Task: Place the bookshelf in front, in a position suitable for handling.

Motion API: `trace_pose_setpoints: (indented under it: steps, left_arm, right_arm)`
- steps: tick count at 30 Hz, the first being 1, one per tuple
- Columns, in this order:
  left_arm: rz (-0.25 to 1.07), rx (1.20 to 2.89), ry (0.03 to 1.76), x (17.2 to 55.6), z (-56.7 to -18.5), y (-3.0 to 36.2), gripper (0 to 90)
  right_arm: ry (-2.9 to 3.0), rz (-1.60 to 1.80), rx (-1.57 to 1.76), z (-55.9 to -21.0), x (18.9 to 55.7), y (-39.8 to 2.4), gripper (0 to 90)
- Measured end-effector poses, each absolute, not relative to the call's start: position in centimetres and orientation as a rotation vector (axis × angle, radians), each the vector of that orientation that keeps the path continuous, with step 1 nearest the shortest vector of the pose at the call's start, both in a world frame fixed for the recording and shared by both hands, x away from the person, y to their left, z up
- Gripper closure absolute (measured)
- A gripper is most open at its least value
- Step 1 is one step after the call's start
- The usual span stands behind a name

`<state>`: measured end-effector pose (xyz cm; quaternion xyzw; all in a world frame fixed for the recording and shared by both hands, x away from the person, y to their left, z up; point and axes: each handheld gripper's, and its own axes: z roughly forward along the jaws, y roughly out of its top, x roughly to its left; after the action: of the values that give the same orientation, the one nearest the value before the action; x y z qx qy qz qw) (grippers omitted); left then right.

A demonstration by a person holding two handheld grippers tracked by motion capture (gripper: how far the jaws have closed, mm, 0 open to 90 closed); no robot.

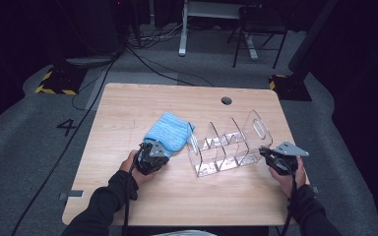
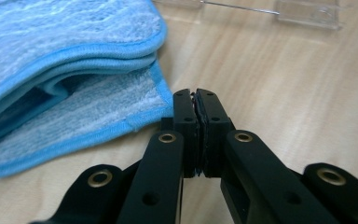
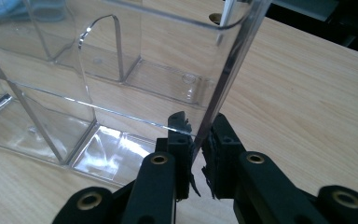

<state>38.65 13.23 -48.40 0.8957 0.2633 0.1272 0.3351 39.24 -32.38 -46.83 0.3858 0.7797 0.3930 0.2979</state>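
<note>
Right gripper (image 3: 196, 140) jaws pinch organizer wall (image 3: 235, 60) — tight.

Cloth left, organizer right, both mid-table, a gripper at each.

Folded cloth (image 1: 169, 130) lies on the table (image 1: 128, 103), just left of the clear organizer (image 1: 229, 145), nearly touching it. Left gripper (image 1: 150, 153) sits at the cloth's near edge, jaws together just beside its hem. Right gripper (image 1: 265, 152) is at the organizer's right end, its wall between the jaws. Cable hole (image 1: 226, 101) lies behind the organizer.
</note>
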Motion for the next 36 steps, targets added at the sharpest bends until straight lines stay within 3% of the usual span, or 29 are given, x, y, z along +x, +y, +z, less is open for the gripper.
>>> trace_pose_setpoints:
  steps: [11, 18, 21, 27, 32, 36]
  left_arm:
    - [0.277, 2.349, 0.644, 35.6, -48.8, 12.2, 87.4]
    - [0.302, 2.33, 0.627, 33.7, -48.2, 12.1, 81.2]
    - [0.319, 2.303, 0.641, 32.8, -47.7, 12.4, 72.4]
    - [0.406, 2.243, 0.713, 31.7, -46.8, 13.3, 44.8]
    - [0.436, 2.213, 0.745, 32.2, -46.4, 13.7, 33.1]
    - [0.459, 2.21, 0.733, 32.6, -45.9, 13.8, 29.8]
  right_arm:
    - [2.058, 1.035, 1.017, -47.0, 41.8, -32.8, 83.8]
    - [2.02, 1.052, 1.044, -46.4, 40.5, -33.5, 72.5]
    - [2.001, 1.073, 1.069, -45.9, 39.1, -34.3, 68.1]
    - [2.02, 1.127, 1.041, -45.2, 36.5, -33.8, 64.6]
    - [2.064, 1.151, 0.996, -45.2, 35.2, -32.2, 63.6]
    - [2.112, 1.184, 0.918, -45.1, 33.9, -30.4, 62.6]
